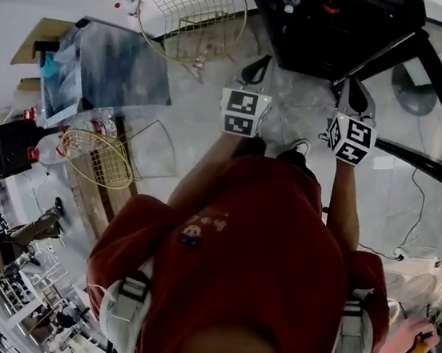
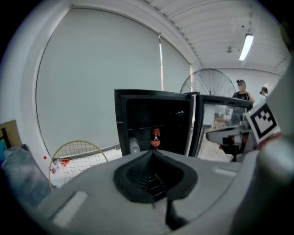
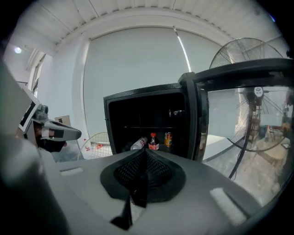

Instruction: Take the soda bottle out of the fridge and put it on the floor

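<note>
The dark, red-capped soda bottle [image 3: 153,142] stands upright in the open fridge [image 3: 142,95]. The left gripper [image 2: 153,152] and right gripper [image 3: 145,150] are closed, empty.

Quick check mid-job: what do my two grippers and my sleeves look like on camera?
The left gripper and right gripper both have pale grey bodies and black ribbed pads that taper to a point. Each carries a white cube printed with black square markers. The person wears a red short-sleeved shirt.

Upright soda bottle [image 3: 153,141], red cap and red label, low inside the open black fridge [image 3: 142,94]
</note>
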A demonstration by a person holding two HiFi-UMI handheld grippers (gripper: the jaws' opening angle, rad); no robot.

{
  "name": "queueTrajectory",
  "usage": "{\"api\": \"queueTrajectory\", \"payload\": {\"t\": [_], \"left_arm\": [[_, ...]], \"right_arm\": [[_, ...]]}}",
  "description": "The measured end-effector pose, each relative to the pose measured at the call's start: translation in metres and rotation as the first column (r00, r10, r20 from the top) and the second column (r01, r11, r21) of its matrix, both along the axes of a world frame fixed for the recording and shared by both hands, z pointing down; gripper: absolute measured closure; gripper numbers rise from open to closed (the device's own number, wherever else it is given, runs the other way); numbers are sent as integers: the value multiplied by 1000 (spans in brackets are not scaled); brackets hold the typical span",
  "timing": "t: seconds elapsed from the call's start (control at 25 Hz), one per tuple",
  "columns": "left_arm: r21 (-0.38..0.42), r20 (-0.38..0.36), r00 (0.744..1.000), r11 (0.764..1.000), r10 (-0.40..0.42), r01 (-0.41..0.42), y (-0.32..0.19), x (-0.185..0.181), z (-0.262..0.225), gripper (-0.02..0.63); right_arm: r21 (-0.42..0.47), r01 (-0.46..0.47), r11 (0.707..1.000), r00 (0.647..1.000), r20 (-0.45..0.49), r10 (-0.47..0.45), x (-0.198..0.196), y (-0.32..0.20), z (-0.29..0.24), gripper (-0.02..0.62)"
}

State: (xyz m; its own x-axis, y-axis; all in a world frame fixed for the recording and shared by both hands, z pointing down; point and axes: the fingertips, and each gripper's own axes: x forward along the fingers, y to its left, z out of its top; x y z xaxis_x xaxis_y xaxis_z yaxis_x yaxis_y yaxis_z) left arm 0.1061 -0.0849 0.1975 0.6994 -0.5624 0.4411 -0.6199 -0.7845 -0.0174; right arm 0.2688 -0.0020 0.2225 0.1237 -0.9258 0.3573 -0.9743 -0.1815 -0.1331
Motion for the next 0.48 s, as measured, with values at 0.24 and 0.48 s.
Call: {"api": "queueTrajectory", "payload": {"t": [0.24,0.48], "left_arm": [[7,-9,1000,1000,22,-22,-24,-21,5,606],[9,-37,996,997,81,-81,-39,-23,4,606]], "right_arm": [[17,-23,1000,1000,19,22,-22,-21,-6,594],[18,-45,999,999,-12,45,-37,-35,-14,594]]}}
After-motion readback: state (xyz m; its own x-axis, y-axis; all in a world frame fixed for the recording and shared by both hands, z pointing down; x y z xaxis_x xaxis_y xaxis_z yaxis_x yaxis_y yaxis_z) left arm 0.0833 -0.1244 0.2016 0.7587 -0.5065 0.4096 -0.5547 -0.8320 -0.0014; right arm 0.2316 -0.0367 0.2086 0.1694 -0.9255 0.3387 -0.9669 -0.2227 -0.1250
